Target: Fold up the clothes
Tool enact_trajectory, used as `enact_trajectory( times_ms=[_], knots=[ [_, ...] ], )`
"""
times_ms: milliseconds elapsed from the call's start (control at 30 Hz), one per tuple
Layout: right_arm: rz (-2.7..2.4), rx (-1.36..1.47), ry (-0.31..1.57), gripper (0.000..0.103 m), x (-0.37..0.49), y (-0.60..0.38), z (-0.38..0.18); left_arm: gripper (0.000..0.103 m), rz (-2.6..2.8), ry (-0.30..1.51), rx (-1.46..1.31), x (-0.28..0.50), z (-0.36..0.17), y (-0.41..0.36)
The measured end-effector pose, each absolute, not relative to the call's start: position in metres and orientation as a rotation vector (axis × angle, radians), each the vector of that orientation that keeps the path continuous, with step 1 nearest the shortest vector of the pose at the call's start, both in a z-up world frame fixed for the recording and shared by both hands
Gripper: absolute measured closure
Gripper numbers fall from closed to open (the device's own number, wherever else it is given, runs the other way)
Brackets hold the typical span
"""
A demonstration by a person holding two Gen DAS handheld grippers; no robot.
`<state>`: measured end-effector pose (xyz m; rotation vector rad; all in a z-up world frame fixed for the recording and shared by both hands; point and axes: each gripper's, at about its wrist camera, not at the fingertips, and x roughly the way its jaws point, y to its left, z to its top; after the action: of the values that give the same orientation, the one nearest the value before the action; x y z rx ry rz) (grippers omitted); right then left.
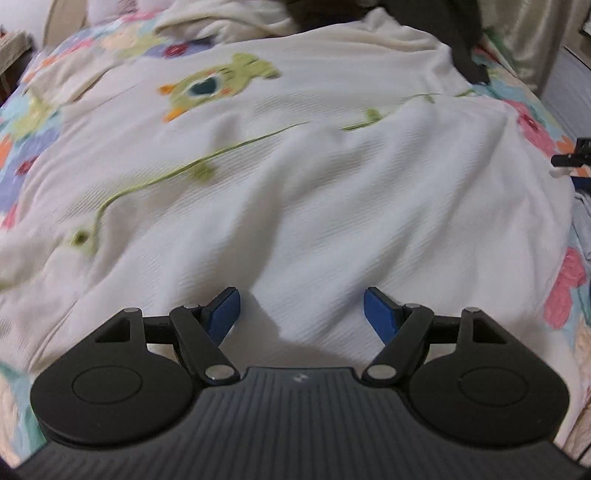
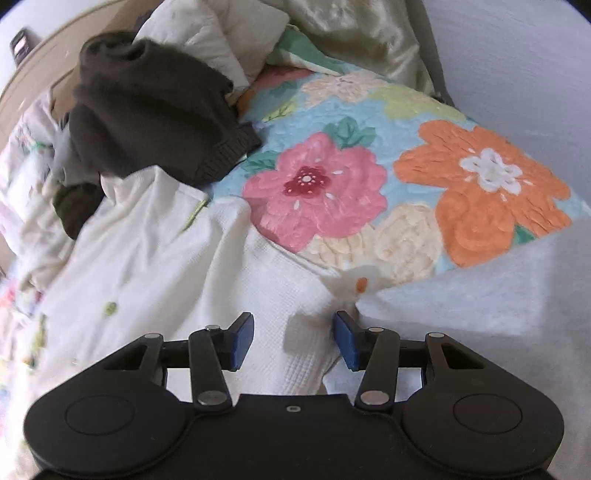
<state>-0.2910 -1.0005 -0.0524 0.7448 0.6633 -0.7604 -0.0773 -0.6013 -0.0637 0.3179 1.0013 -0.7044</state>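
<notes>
A white waffle-knit garment (image 1: 295, 192) lies spread and wrinkled over the bed, with a green embroidered creature (image 1: 214, 85) and a thin green vine stitched across it. My left gripper (image 1: 301, 297) hovers over its near part, open, with nothing between the blue pads. In the right wrist view the same garment (image 2: 147, 258) reaches the bed's right side. There my right gripper (image 2: 293, 323) stands open over its edge. Cloth lies under the gap, and the pads do not press on it.
A floral quilt (image 2: 332, 184) covers the bed. A dark brown knit sweater (image 2: 147, 110) is heaped at the back, with cream pillows (image 2: 221, 40) and a satin cloth (image 2: 351, 29) behind it. A pale grey-blue surface (image 2: 498, 288) runs along the quilt's right edge.
</notes>
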Motion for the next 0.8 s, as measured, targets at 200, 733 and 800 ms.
enact_trajectory(
  times_ms=[200,733,800],
  knots=[
    [-0.856,0.385,0.632,0.099,-0.282,-0.962,-0.013,0.029,-0.689,1.005,0.278,-0.072,-0.059,-0.579],
    [-1.015,0.275,0.719,0.102,-0.289,-0.972,-0.008,0.026,-0.707,1.001,0.387,-0.084,-0.048,-0.535],
    [-1.018,0.299,0.756,0.101,-0.290,-0.977,-0.015,0.021,-0.659,0.953,0.386,-0.075,-0.046,-0.529]
  ],
)
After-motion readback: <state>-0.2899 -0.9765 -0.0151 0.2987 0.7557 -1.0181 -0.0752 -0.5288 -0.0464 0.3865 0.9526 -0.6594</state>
